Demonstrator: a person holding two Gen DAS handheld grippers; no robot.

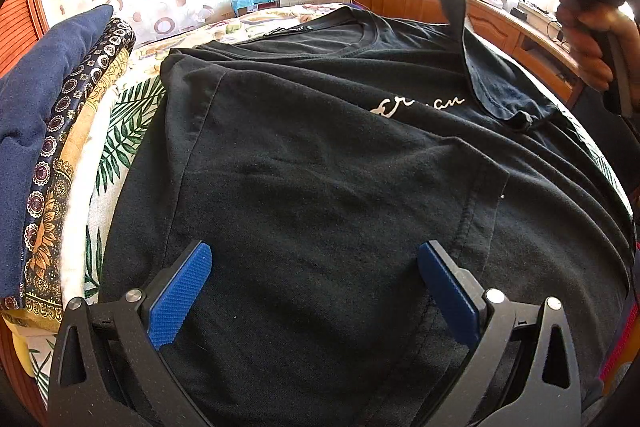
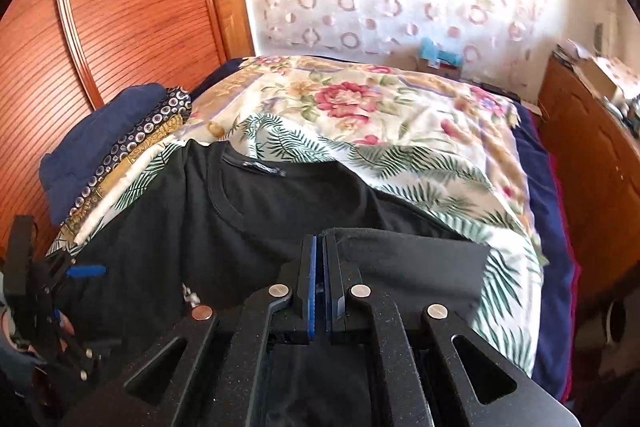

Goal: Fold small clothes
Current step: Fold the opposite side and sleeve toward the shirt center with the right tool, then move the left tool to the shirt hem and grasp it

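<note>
The black T-shirt (image 1: 320, 155) lies flat on the bed (image 2: 400, 131), collar toward the far side. The right gripper (image 2: 319, 267) is clamped on its lifted sleeve, ready to carry it inward across the chest; the left gripper (image 1: 316, 279) hovers spread wide over the hem.

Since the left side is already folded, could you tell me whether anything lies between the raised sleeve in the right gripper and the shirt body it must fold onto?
Nothing visible does. The right gripper is shut on the sleeve, lifted over the black T-shirt. The open left gripper hovers nearer the hem, off that path.
</note>
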